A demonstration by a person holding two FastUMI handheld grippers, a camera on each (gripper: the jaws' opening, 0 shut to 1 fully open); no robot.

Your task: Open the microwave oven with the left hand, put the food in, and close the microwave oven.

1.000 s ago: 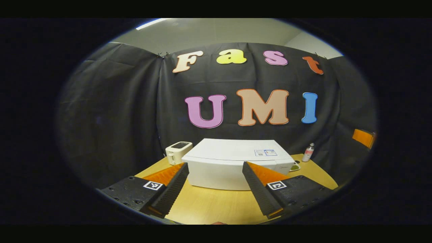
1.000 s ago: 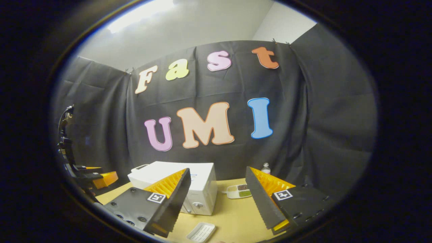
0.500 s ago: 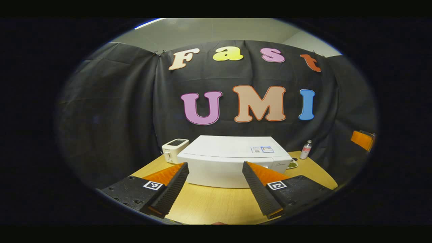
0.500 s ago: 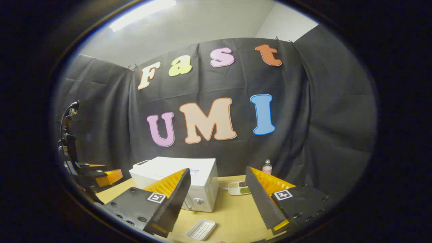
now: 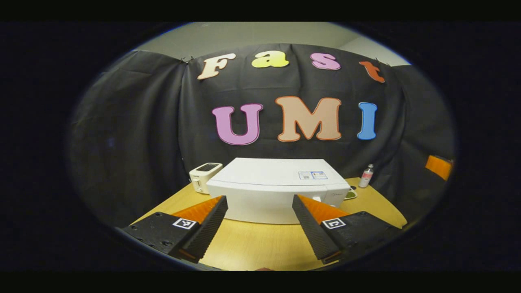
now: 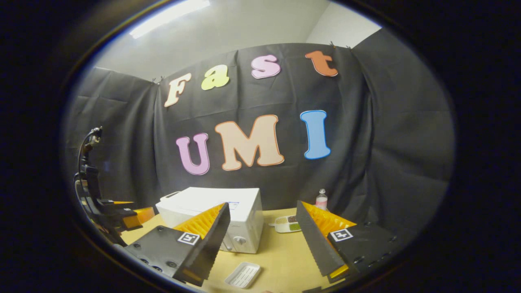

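A white microwave oven (image 5: 276, 189) stands shut on the wooden table (image 5: 252, 244), straight ahead in the left gripper view. My left gripper (image 5: 258, 228) hangs open in front of it, nothing between its fingers. In the right gripper view the microwave oven (image 6: 228, 215) stands to the left, its knobs facing the camera. A small white tray (image 6: 243, 274) lies on the table near my right gripper (image 6: 260, 240), which is open and holds nothing. A divided dish of food (image 6: 288, 224) sits beyond, to the right of the oven. The left gripper (image 6: 122, 215) appears at the far left of the right gripper view.
A white toaster (image 5: 204, 174) stands left of the microwave oven. A small bottle (image 5: 366, 176) stands at the back right of the table; the same bottle (image 6: 321, 199) shows by the black cloth wall. The table's edges curve off on both sides.
Both cameras have tilted down a little and drawn slightly toward the table; the microwave oven sits higher and larger in view. Both grippers stay open.
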